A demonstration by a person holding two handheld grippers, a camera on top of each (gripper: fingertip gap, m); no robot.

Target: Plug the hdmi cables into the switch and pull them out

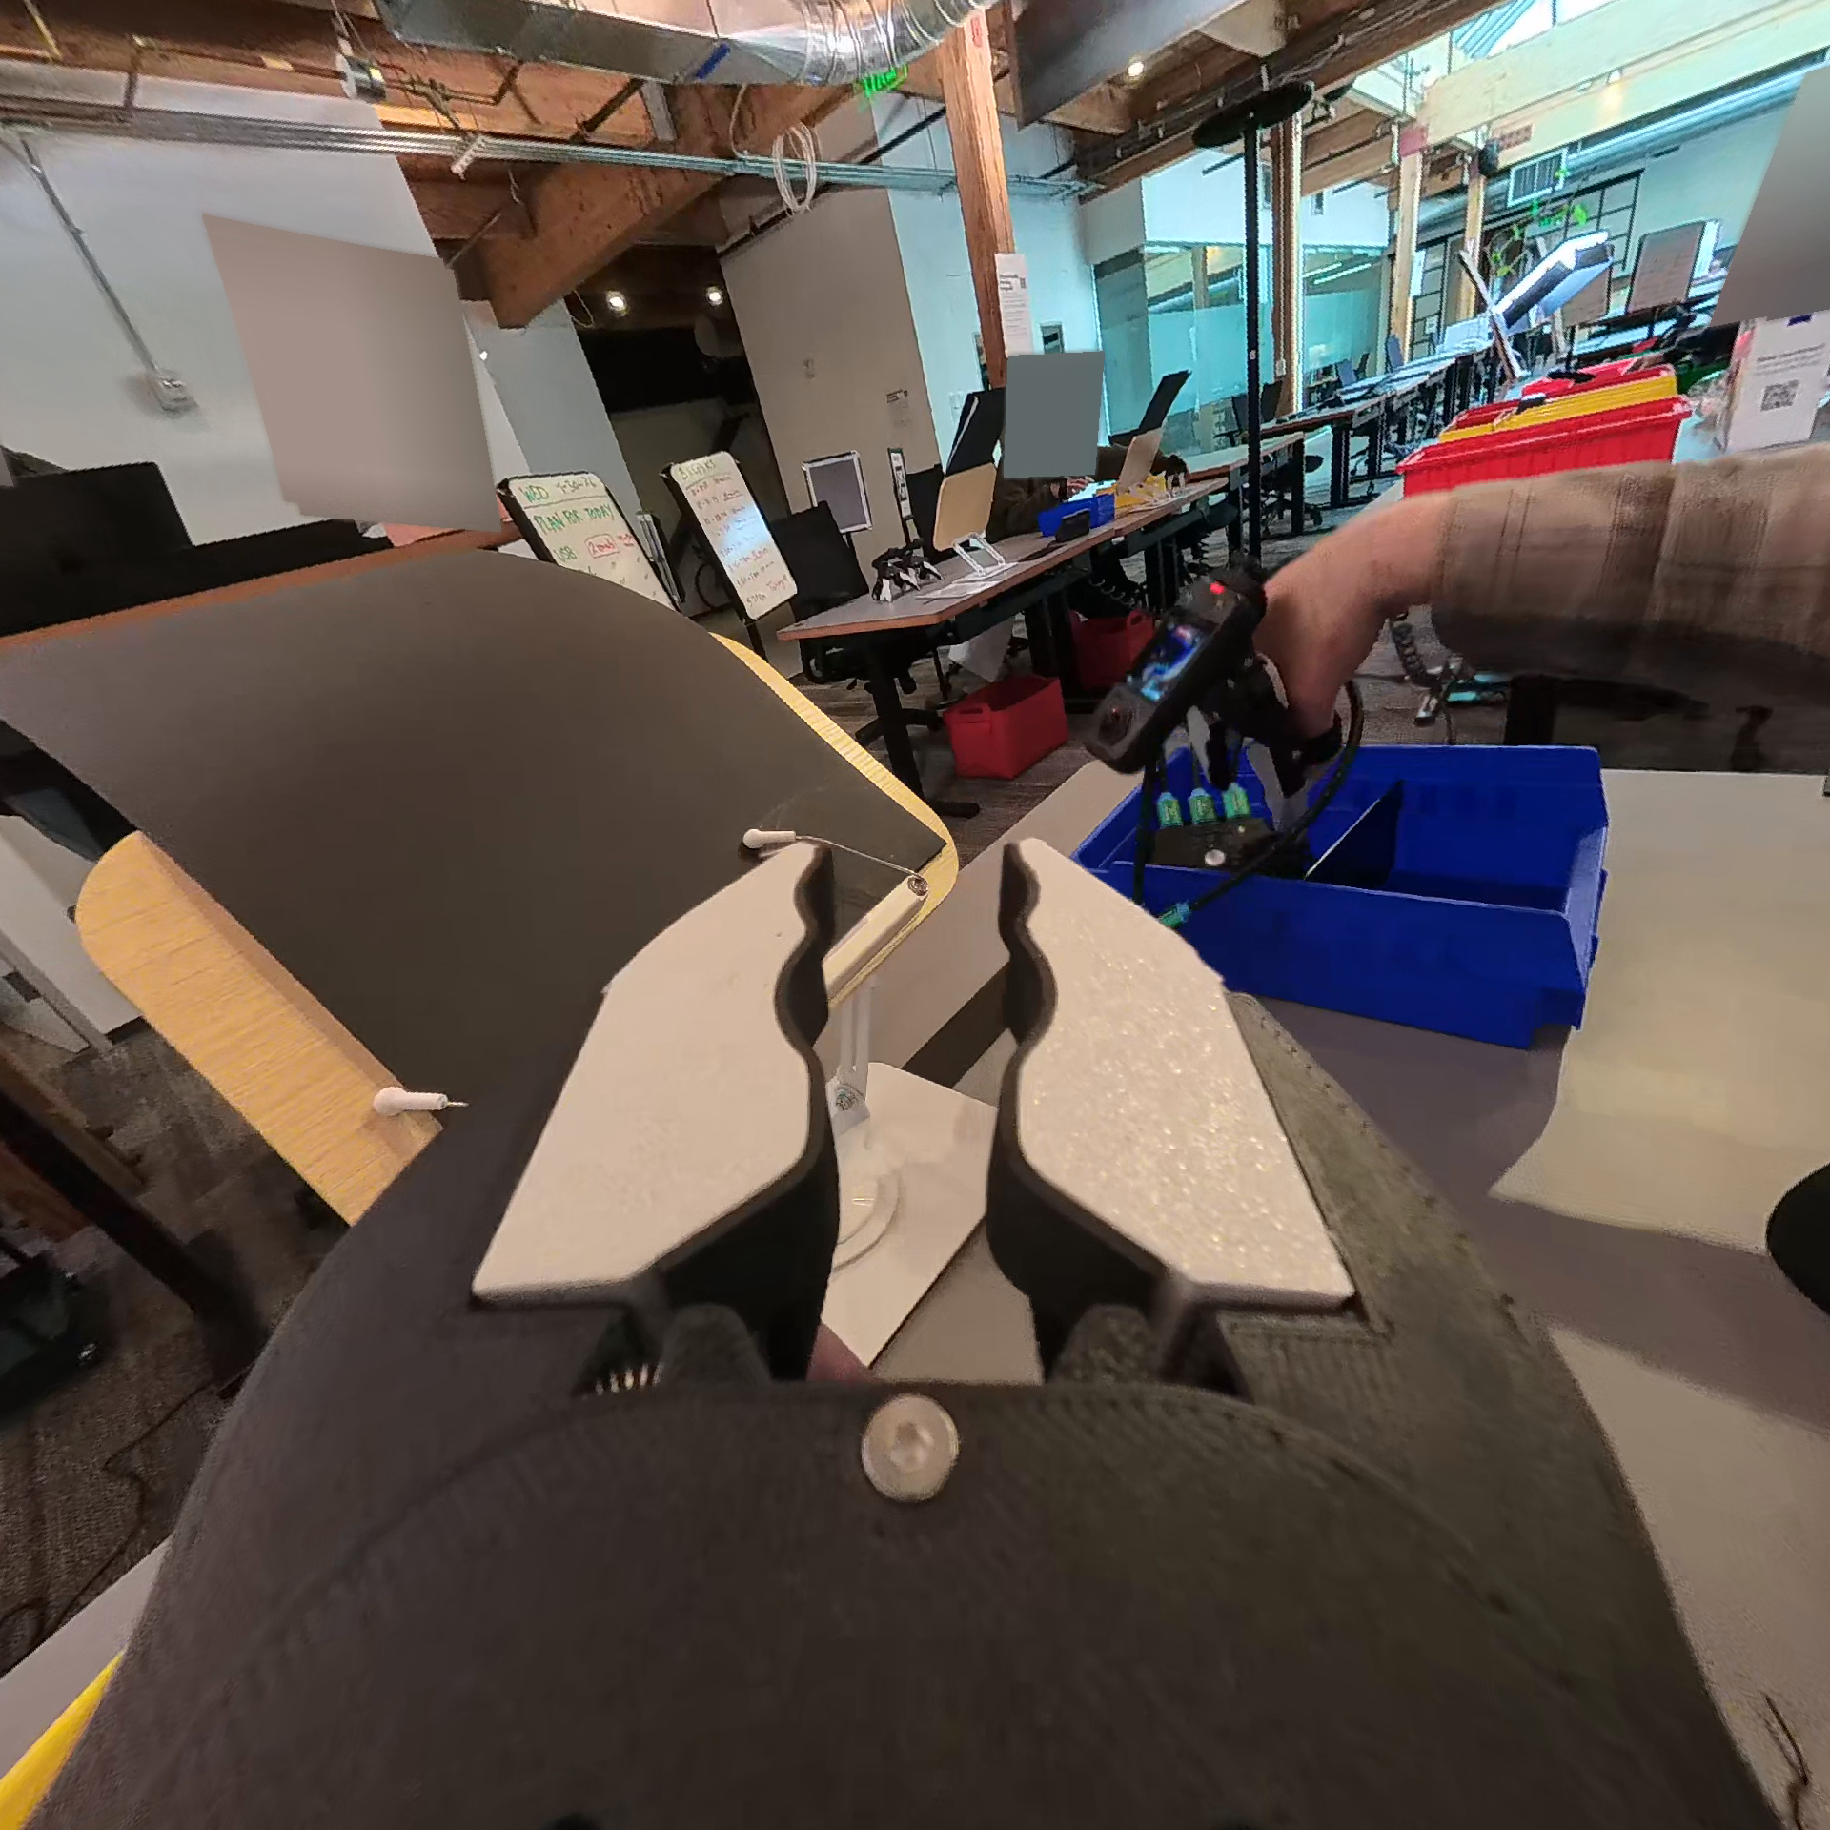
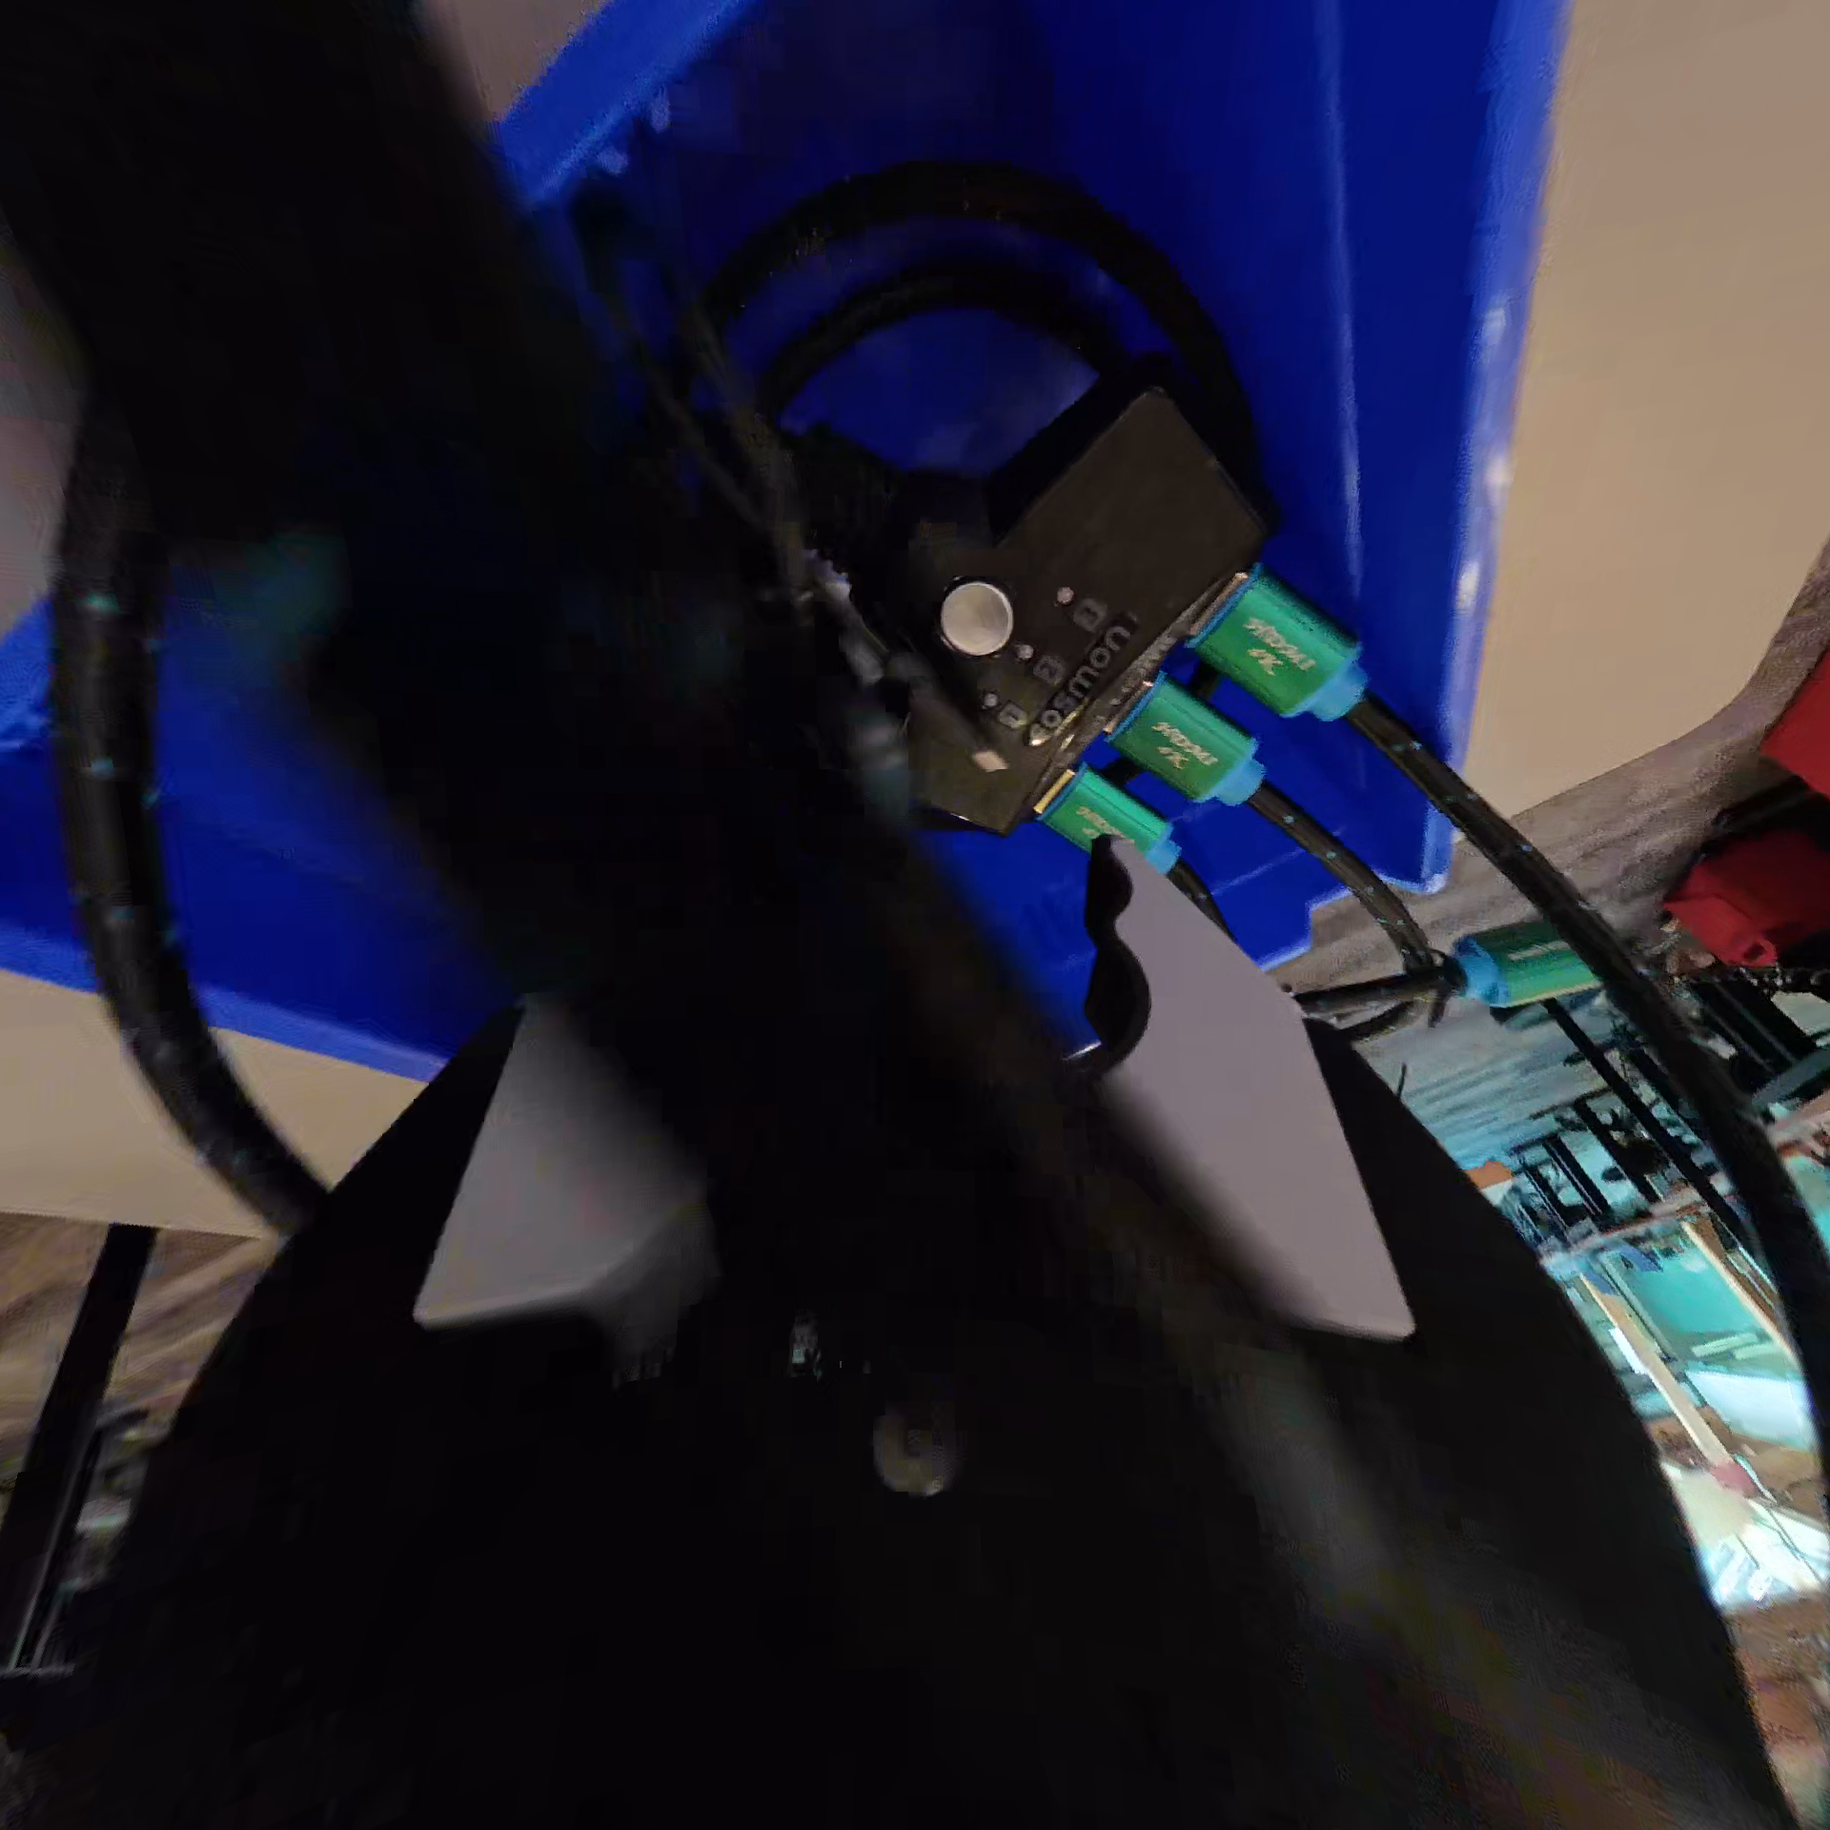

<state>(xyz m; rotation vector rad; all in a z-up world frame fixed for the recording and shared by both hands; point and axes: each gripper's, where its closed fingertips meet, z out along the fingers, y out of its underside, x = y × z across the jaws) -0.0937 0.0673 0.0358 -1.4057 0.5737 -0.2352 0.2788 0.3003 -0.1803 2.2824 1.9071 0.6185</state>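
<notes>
The black HDMI switch [image 2: 1089,555] hangs over the blue bin [image 2: 1287,198], with three green HDMI plugs [image 2: 1178,738] seated in its ports. A fourth green plug [image 2: 1525,965] lies loose outside the bin. My right gripper [image 2: 921,871] is at the switch; its right fingertip [image 2: 1114,891] touches the lowest plug, and a dark blur hides the left finger. In the left wrist view a hand holds the right gripper [image 1: 1238,772] above the switch [image 1: 1213,844] and bin [image 1: 1386,961]. My left gripper [image 1: 916,871] is open and empty, well left of the bin.
A curved black board with a wooden edge [image 1: 446,792] stands on a white stand [image 1: 891,1188] left of my left gripper. The grey table [image 1: 1703,990] extends right of the bin. A plaid sleeve [image 1: 1634,555] reaches in from the right. Red bins [image 1: 1545,446] stand behind. One gripper's finger ends stand about 50 cm off the other's.
</notes>
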